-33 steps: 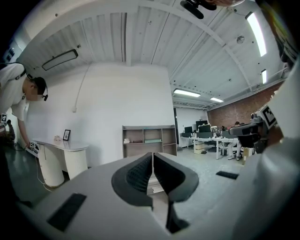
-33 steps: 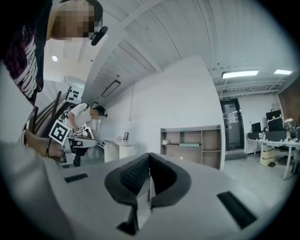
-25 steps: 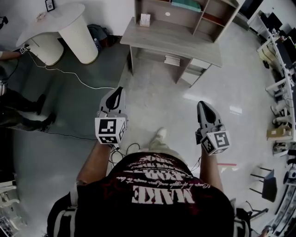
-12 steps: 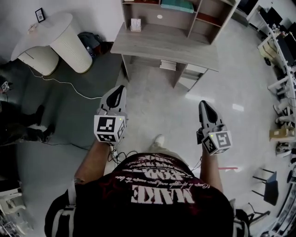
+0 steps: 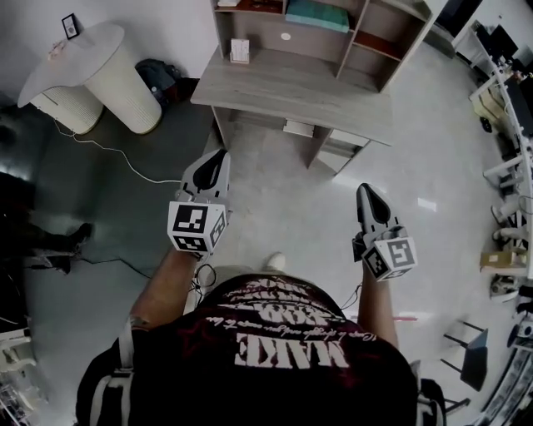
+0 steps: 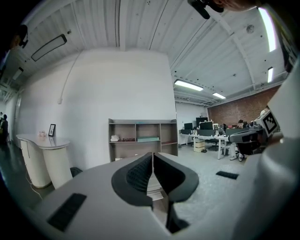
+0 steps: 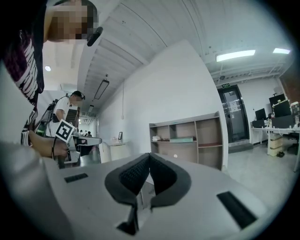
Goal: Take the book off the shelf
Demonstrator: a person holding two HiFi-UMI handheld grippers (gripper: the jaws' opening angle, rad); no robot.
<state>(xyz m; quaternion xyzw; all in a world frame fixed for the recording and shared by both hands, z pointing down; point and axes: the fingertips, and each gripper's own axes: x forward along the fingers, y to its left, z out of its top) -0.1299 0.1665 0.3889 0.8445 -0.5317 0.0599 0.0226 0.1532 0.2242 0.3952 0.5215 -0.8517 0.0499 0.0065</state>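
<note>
A flat teal book (image 5: 316, 14) lies on an upper shelf of the wooden shelf unit (image 5: 363, 43) that stands on a grey desk (image 5: 291, 87) at the far end of the floor. The book (image 6: 148, 138) also shows small and far off in the left gripper view, and the same book (image 7: 182, 139) in the right gripper view. My left gripper (image 5: 218, 156) is held out at waist height, shut and empty, pointing toward the desk. My right gripper (image 5: 365, 190) is level with it, also shut and empty. Both are well short of the shelf.
A small white box (image 5: 240, 50) stands on the desk's left end, and papers (image 5: 298, 128) lie under it. Two white round tables (image 5: 92, 58), a black bag (image 5: 158, 73) and a floor cable (image 5: 117, 154) are at left. Office desks and chairs (image 5: 512, 108) line the right.
The desk and shelf have come nearer and lower in the head view as the person walks toward them. Both grippers stay shut and held out as before.
</note>
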